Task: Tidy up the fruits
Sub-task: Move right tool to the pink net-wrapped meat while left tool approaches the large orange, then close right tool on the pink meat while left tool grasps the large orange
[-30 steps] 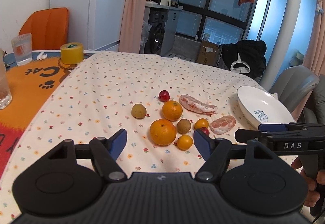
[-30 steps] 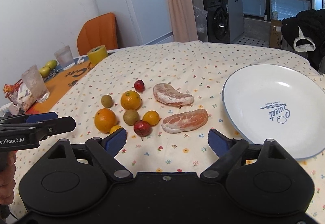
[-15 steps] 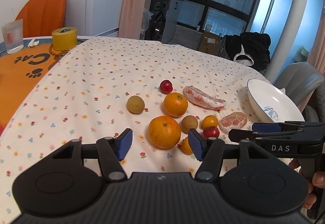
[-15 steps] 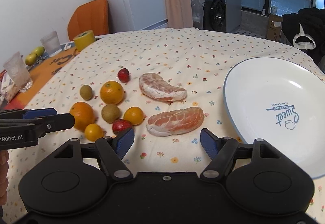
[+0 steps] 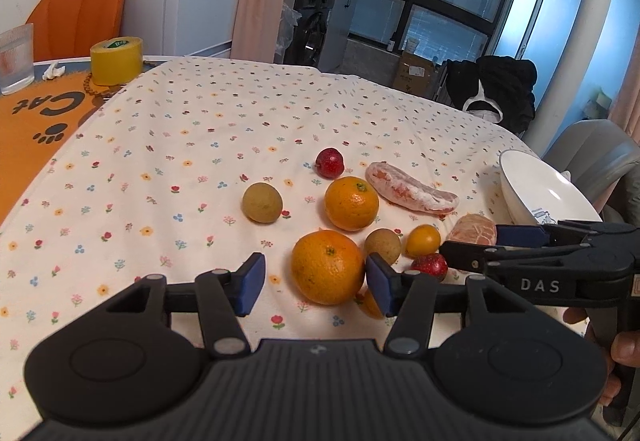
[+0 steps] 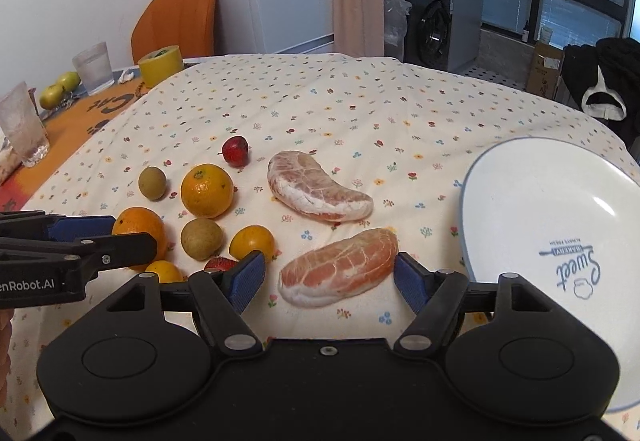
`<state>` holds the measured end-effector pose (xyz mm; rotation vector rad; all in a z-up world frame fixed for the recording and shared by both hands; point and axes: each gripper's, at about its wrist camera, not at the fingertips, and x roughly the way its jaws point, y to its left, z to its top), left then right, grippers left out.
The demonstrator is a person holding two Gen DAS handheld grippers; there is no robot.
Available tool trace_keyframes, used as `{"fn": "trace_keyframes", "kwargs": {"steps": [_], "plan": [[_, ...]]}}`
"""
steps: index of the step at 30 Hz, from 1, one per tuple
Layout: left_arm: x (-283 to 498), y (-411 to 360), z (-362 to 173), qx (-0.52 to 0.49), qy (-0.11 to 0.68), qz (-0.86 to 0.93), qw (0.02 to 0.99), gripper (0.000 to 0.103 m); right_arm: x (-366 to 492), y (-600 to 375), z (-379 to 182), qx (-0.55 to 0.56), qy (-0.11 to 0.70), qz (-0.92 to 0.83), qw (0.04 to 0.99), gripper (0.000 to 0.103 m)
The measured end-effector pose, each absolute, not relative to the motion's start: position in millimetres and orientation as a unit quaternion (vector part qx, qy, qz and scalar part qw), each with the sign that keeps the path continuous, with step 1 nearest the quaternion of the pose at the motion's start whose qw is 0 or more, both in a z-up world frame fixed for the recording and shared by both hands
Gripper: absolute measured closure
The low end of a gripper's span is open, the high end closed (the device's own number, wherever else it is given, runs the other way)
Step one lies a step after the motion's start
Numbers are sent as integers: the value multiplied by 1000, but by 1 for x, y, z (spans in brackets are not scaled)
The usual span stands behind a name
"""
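Observation:
Fruit lies on a floral tablecloth. My left gripper (image 5: 314, 283) is open, its blue pads on either side of the nearest big orange (image 5: 327, 266), apart from it on the left. A second orange (image 5: 351, 203), two brownish round fruits (image 5: 262, 202), small yellow-orange fruits (image 5: 423, 240) and red fruits (image 5: 329, 162) lie around. My right gripper (image 6: 328, 279) is open around the near peeled pomelo segment (image 6: 340, 266). A second pomelo segment (image 6: 316, 187) lies behind it. The white plate (image 6: 532, 201) sits to the right.
A yellow tape roll (image 5: 116, 60), a glass (image 5: 15, 58) and an orange mat (image 5: 36, 113) are at the far left. An orange chair (image 6: 176, 23) stands behind the table. A grey chair (image 5: 592, 149) is beyond the plate.
Both grippers have moved forward and down. The left one now brackets the big orange, and the right one brackets the near pomelo segment.

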<state>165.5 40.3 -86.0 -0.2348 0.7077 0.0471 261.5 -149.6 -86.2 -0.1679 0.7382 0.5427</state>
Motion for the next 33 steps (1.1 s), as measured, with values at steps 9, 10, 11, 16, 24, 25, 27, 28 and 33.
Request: {"fn": "trace_keyframes", "kwargs": {"steps": [9, 10, 11, 16, 24, 25, 27, 28, 33], "plan": [[172, 39, -92, -118, 345, 19, 931, 62, 259, -143, -91, -118, 342, 261, 895, 39], [172, 39, -93, -118, 345, 19, 931, 62, 258, -143, -92, -127, 340, 258, 895, 45], [171, 39, -92, -118, 345, 20, 931, 63, 257, -145, -91, -131, 339, 259, 895, 45], [164, 39, -91, -118, 343, 25, 932, 63, 249, -152, -90, -127, 341, 274, 890, 50], [146, 39, -83, -119, 336, 29, 934, 63, 228, -165, -88, -111, 347, 305, 880, 52], [144, 38, -82, -118, 335, 29, 934, 63, 226, -166, -89, -114, 349, 307, 878, 52], [139, 37, -81, -117, 334, 28, 935, 63, 221, -168, -88, -118, 353, 299, 879, 52], [137, 36, -81, -117, 334, 28, 935, 63, 219, -170, -88, -119, 353, 294, 880, 52], [127, 33, -80, -117, 333, 27, 935, 63, 207, -177, -89, -127, 350, 276, 886, 52]]}}
